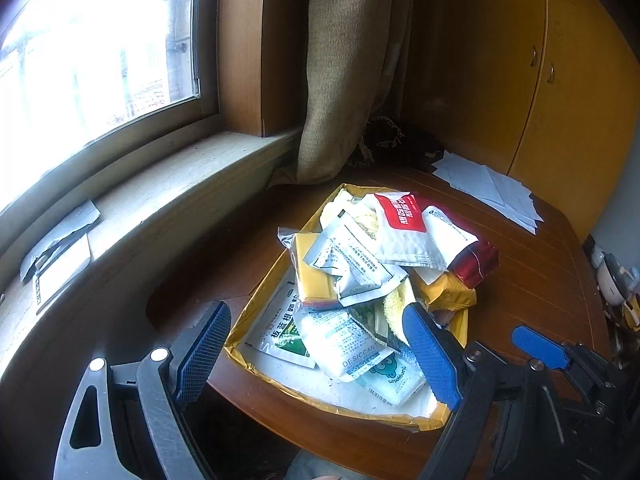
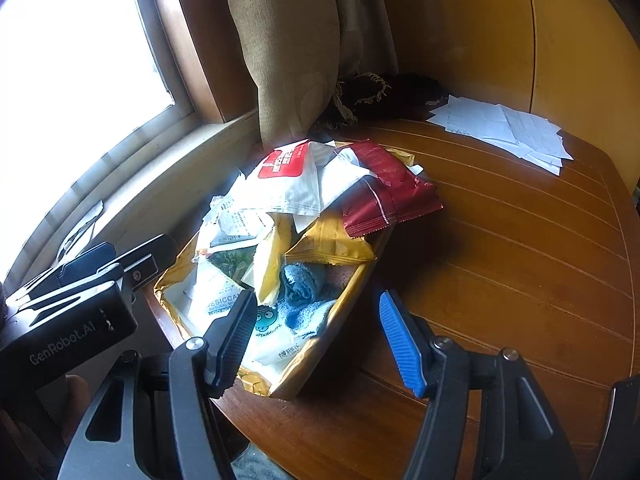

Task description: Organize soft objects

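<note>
I see the gold tray (image 1: 240,322) heaped with packets on the table's near left. I'd lift the loose top packet first so nothing spills. Both my left gripper (image 1: 316,354) and right gripper (image 2: 318,338) gape wide, empty. One sachet (image 1: 352,350) reads "DESICCANT"; the neighbouring gripper body, "GenRobot.AI".

Home room, looks like a bedroom or study corner. Round wooden table (image 2: 500,248) against a window sill (image 1: 160,188), beige curtain (image 1: 340,72) hanging at the far side, yellow-wood cupboard doors (image 1: 560,80) on the right. Loose paper sheets (image 2: 508,128) lie far right on the table.
</note>
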A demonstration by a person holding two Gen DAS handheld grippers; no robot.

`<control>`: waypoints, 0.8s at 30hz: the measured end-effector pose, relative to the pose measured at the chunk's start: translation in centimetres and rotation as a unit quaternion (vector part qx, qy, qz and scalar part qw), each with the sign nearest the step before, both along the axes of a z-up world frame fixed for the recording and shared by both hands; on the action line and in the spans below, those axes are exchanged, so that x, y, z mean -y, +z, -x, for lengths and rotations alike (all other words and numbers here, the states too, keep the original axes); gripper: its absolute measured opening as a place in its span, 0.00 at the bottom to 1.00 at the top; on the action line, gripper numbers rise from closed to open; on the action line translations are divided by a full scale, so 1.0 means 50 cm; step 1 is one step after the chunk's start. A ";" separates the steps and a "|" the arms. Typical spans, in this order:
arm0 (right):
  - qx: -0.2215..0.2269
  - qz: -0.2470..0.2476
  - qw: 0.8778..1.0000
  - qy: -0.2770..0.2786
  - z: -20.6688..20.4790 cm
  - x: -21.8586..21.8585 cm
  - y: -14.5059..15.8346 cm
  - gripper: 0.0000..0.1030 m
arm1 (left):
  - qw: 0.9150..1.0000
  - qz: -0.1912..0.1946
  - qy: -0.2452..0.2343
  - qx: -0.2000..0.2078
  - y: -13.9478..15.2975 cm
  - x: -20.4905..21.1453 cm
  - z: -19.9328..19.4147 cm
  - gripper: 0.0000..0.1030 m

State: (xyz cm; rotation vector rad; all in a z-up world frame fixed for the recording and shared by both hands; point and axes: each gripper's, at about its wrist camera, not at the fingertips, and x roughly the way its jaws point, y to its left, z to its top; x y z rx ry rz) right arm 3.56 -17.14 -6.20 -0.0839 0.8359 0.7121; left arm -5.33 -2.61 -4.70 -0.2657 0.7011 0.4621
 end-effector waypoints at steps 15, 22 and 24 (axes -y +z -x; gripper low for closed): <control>-0.007 0.006 1.000 -0.005 -0.006 -0.005 -0.005 0.61 | 1.000 -0.006 0.008 -0.006 -0.008 -0.009 -0.004 0.88; -0.006 0.006 1.000 -0.004 -0.005 -0.007 -0.004 0.61 | 1.000 -0.005 0.010 -0.009 -0.011 -0.012 -0.005 0.88; -0.005 0.005 1.000 -0.003 -0.005 -0.007 -0.004 0.61 | 1.000 -0.003 0.011 -0.010 -0.012 -0.013 -0.006 0.88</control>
